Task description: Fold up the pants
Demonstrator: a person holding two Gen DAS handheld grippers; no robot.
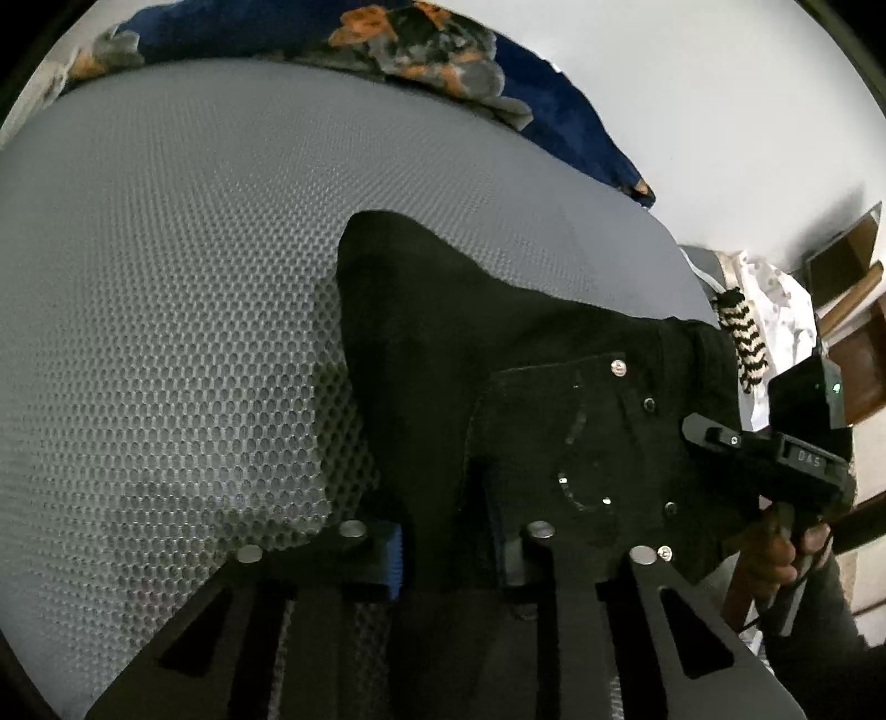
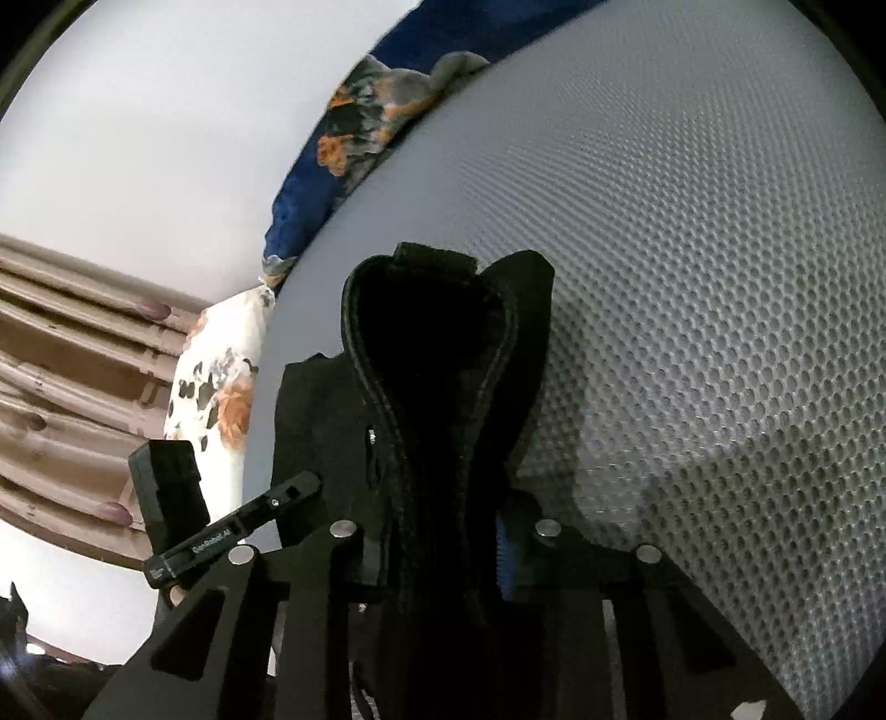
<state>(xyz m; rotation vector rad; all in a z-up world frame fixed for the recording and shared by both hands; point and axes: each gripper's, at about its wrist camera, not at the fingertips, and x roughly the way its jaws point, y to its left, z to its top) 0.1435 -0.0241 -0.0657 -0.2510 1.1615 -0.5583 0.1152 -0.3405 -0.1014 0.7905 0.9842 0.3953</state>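
Black pants (image 1: 498, 354) lie on a grey honeycomb-textured mattress (image 1: 166, 288). My left gripper (image 1: 448, 554) is shut on the pants fabric near a rear pocket with metal rivets (image 1: 576, 443). The right gripper's body (image 1: 775, 459) shows at the right of that view, held in a hand at the waistband end. In the right wrist view my right gripper (image 2: 443, 559) is shut on the bunched waistband of the pants (image 2: 432, 343), which rises in a fold in front of the camera. The left gripper's body (image 2: 221, 531) shows at the lower left there.
A blue floral blanket (image 1: 432, 50) lies along the far edge of the mattress (image 2: 692, 249). A white floral pillow (image 2: 216, 387) and a striped knit item (image 1: 745, 343) sit at the bed's end. Wooden furniture (image 2: 66, 354) and a white wall are beyond.
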